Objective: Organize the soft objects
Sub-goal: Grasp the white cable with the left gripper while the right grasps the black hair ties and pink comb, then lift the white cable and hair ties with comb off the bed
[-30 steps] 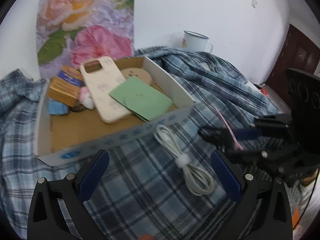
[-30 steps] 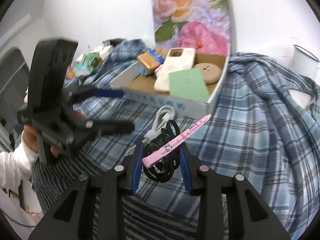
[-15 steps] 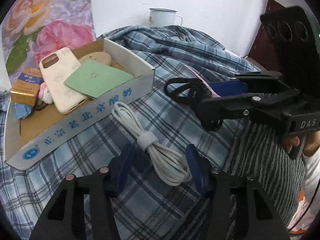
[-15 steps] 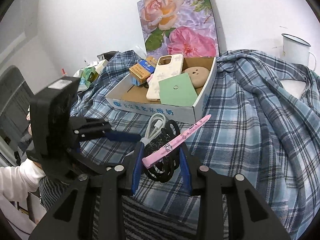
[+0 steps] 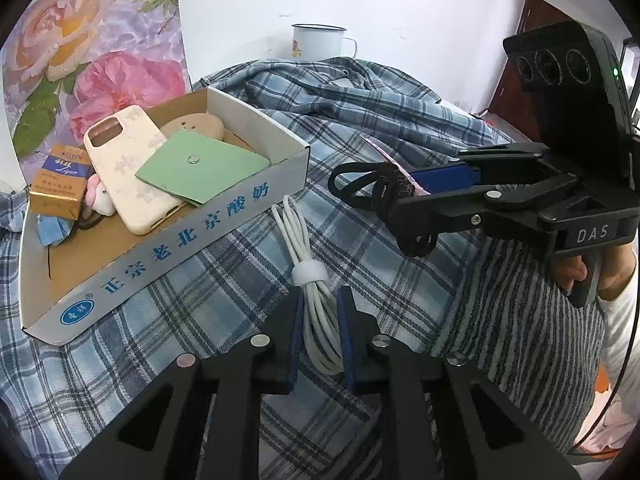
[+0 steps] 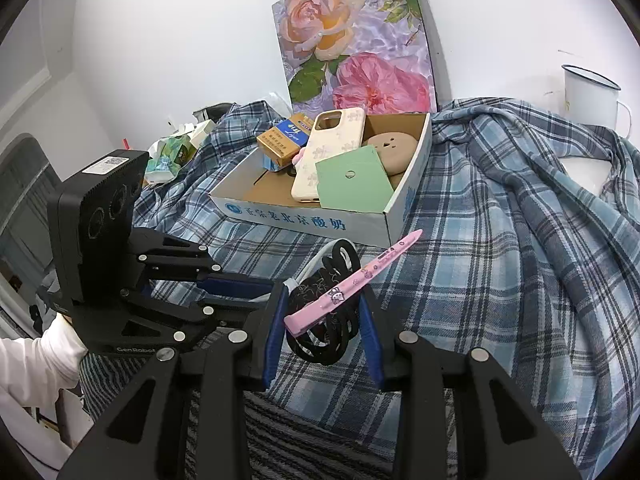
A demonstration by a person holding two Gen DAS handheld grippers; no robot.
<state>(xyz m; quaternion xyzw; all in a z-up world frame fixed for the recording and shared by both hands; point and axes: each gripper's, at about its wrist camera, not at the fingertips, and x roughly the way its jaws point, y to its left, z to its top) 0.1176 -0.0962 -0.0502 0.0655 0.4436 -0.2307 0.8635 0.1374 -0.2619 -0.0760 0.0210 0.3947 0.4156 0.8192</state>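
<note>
Left gripper point(image 5: 320, 332) closed around the near loops of a coiled white cable point(image 5: 308, 276), which lies on the blue plaid cloth point(image 5: 208, 280) just in front of the cardboard box point(image 5: 168, 248); a white strap binds the coil just ahead of the blue pads. Right gripper point(image 6: 324, 320) clamped on a bundle of black hair ties point(image 6: 324, 312) with a pink hair clip point(image 6: 352, 284) lying slantwise across them, its tip pointing toward the box corner. From the left wrist view the right gripper is held above the cloth to the right of the cable, hair ties sticking out past its fingertips, near the cable but apart from it. The box holds a cream phone case point(image 5: 128, 168), a green card point(image 5: 200, 164) resting partly on the case, a tan round item point(image 5: 196, 124) behind the card, a gold and blue packet point(image 5: 60, 180) and a small pink and white soft piece point(image 5: 98, 196) wedged between packet and case. Floral board point(image 6: 352, 36) upright behind the box against the wall. White enamel mug point(image 6: 592, 100) at the far right of the cloth. Striped grey fabric point(image 5: 520, 320) lies at the near edge, under the right gripper.
</note>
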